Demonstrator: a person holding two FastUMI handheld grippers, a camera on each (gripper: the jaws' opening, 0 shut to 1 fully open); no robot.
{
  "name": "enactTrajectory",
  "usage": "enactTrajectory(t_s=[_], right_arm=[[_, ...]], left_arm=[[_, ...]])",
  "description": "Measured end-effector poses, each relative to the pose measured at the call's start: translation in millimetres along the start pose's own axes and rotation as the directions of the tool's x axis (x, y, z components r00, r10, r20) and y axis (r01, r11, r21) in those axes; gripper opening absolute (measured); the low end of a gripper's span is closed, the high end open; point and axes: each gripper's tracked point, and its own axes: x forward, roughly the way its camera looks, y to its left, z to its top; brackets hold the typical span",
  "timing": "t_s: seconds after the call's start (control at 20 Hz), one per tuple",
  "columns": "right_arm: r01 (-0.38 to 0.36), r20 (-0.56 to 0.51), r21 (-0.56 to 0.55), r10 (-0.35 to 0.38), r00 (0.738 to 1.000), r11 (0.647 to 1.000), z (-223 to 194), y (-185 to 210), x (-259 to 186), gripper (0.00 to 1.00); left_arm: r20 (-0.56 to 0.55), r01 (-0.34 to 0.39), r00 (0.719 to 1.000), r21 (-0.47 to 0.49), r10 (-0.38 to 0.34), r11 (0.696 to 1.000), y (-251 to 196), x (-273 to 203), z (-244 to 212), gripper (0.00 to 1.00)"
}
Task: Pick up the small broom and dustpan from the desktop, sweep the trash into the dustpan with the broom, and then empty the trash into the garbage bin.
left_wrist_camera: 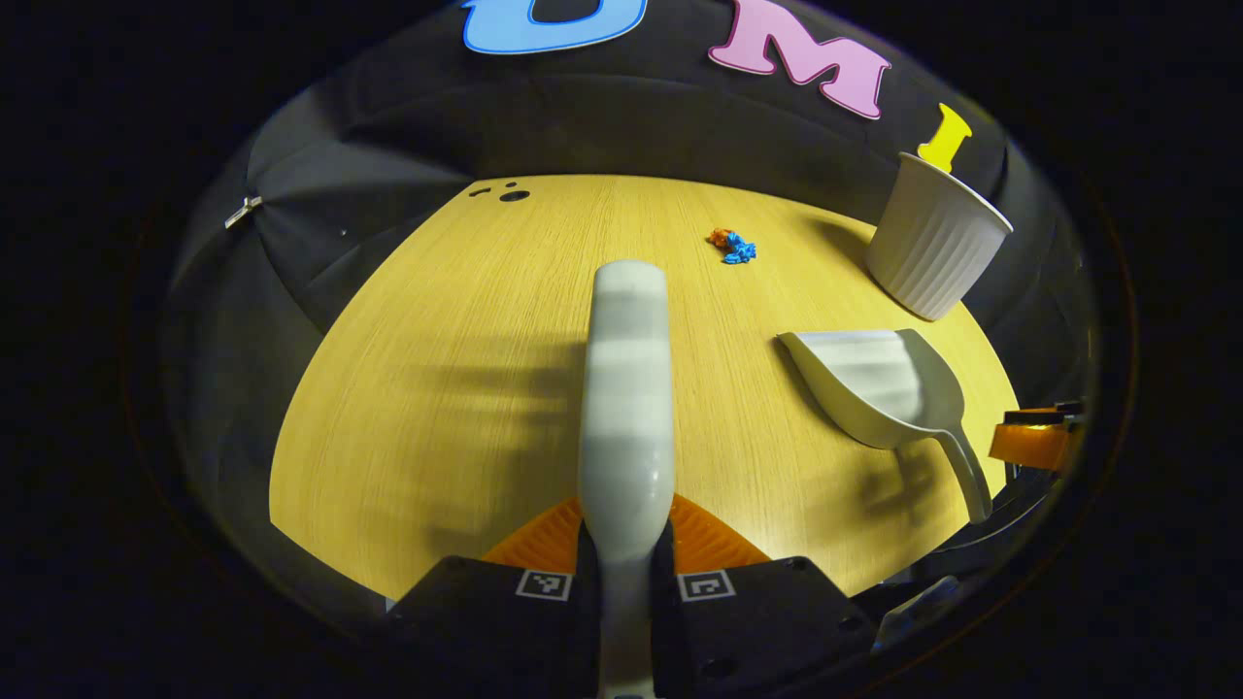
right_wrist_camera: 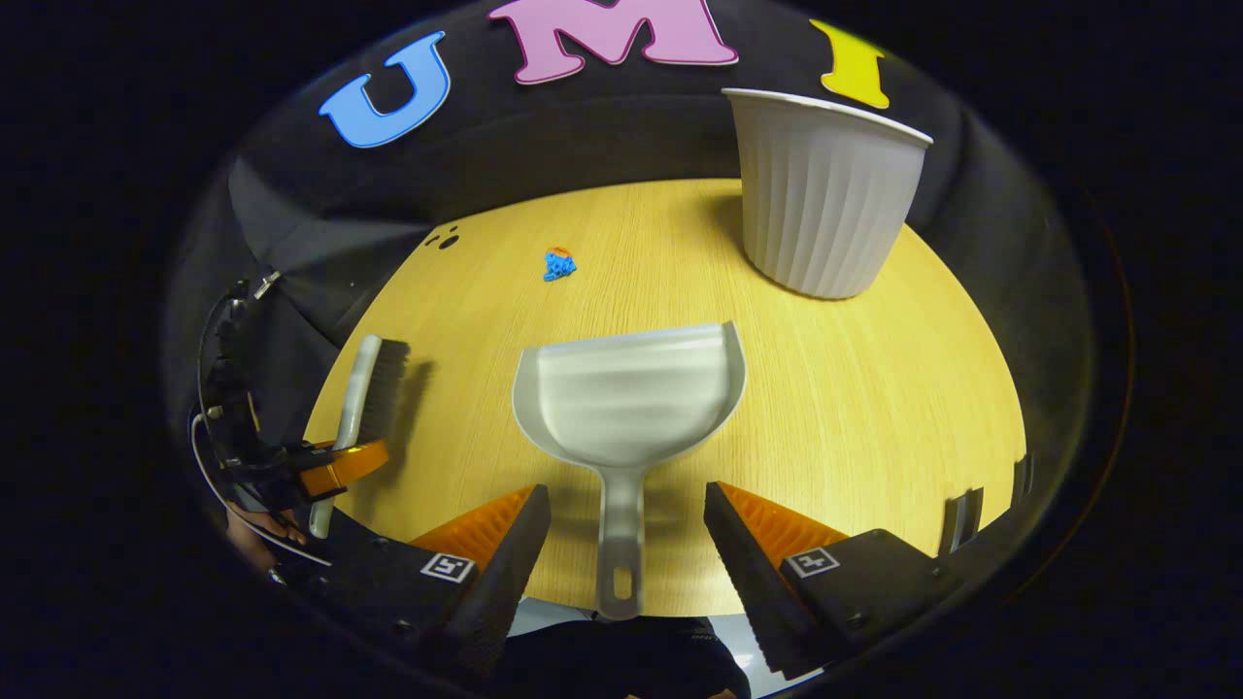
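Garbage bin: white, ribbed, upright at the upper right of the right gripper view, standing on the wooden desktop; its inside cannot be seen. Dustpan: pale grey, lying flat at the centre of the same view, nothing seen in its scoop; the mouth is turned toward the top of the frame, the handle runs down toward the bottom edge, so the long axis is near vertical. Right gripper: jaws held wide apart, one finger to each side of the dustpan handle, neither touching it. Trash: a small blue and orange crumple, seen above and left of the dustpan, well apart from it, with bare desktop between. Broom: clamped by its pale handle between the closed jaws of the left gripper, long axis running from bottom centre toward the top of the left gripper view; dark bristles are seen in the right gripper view at left.
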Motion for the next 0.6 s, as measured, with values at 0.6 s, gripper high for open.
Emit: enactTrajectory(t_s=[0.6], right_arm=[[0.106,-0.193,0.005,-0.103,0.976,0.994,-32.8,-7.6,76.8,1.00]], left_arm=[[-0.041,-0.079,0.996,-0.027,0.078,0.997,1.6,-25.6,-24.2,0.25]])
